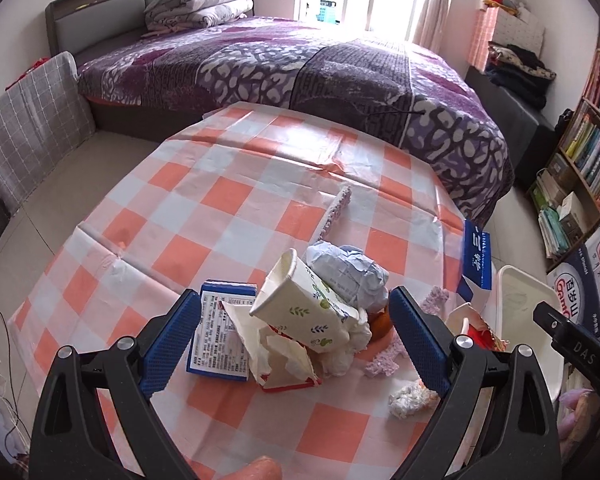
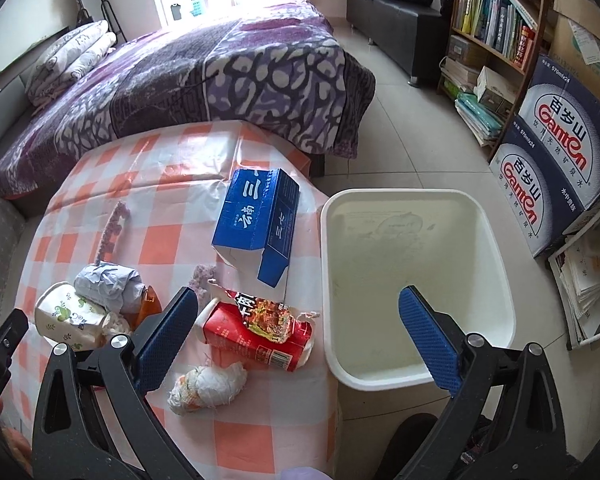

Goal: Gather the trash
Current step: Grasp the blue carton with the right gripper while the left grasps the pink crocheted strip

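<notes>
Your left gripper (image 1: 296,336): its blue fingers (image 1: 172,340) are wide apart and hold nothing. They sit low in the middle of the left view, one on each side of the trash pile.
Between your left fingers: a tipped paper cup (image 1: 304,312) with green leaves, lying on torn white wrappers (image 1: 276,356). A blue and white box (image 1: 220,336) lies just beside the left finger.
Behind the cup: a crumpled blue-grey paper ball (image 1: 348,272), touching the cup.
Your right gripper (image 2: 300,336): its fingers (image 2: 428,336) are wide apart too, and empty. The right finger hangs over the bin.
Between your right fingers: a squashed red carton (image 2: 256,340) with a noodle wrapper (image 2: 268,316) on top. A white wad (image 2: 208,388) lies just below it.
Further up: an open blue box (image 2: 260,216), near the table edge in the middle of the right view.
Bin (image 2: 496,248): white, right of the middle, just beside the table.
Table (image 1: 220,200): it has an orange and white checked cloth.
Far back: a purple bed (image 1: 300,64) at the top, and a bookshelf (image 2: 496,20) at the upper right.
</notes>
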Motion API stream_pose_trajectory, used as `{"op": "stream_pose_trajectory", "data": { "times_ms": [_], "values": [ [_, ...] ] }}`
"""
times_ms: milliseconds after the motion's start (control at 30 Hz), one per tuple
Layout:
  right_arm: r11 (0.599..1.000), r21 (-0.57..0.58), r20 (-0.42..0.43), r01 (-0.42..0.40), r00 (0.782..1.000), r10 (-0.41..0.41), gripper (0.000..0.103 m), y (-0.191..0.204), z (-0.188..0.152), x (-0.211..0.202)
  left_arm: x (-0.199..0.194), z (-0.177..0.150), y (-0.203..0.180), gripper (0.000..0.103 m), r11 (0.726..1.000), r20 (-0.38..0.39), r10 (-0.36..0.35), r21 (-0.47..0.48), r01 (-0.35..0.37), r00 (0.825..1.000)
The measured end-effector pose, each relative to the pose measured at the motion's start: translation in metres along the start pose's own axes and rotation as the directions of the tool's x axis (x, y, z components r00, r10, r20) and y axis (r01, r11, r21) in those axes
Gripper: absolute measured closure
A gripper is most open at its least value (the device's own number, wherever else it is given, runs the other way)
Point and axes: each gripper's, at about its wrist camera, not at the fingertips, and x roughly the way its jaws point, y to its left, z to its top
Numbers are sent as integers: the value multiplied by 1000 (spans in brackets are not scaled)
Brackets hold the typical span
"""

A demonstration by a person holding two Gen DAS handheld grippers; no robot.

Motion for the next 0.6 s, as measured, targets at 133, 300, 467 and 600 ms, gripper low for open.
{"op": "stream_pose_trajectory", "data": {
  "times_ms": [133,300,467,600],
  "values": [
    [1000,-8,-68,-15,998,15,7,11,22,29,28,32,6,11,999,-66,32,17,-31,997],
    [999,22,-126,-29,992,31,7,16,44,60,76,69,-1,11,998,-165,45,59,-35,985],
    [1000,-1,-173,-18,985,18,7,28,60,91,130,86,-16,11,997,-298,53,72,-33,953],
    [999,-38,-195,9,981,-16,7,39,65,109,161,86,-22,11,995,-368,73,84,-45,927]
  ]
}}
